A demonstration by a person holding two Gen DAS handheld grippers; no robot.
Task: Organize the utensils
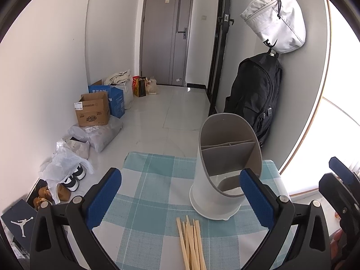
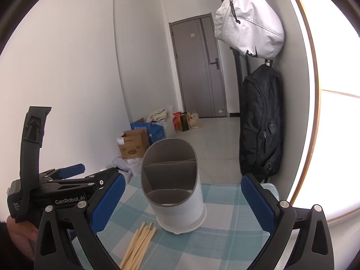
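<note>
Checked cloth covers the desk [image 1: 144, 204]. Near its far right corner stands the holder [image 1: 225, 166], upright and divided into compartments. Chopsticks [image 1: 191, 245] lie bundled on the cloth just in front of the holder. Left tool [image 1: 181, 200] and right tool [image 2: 182, 204] hover over the near edge, both spread wide, holding nothing.
</note>
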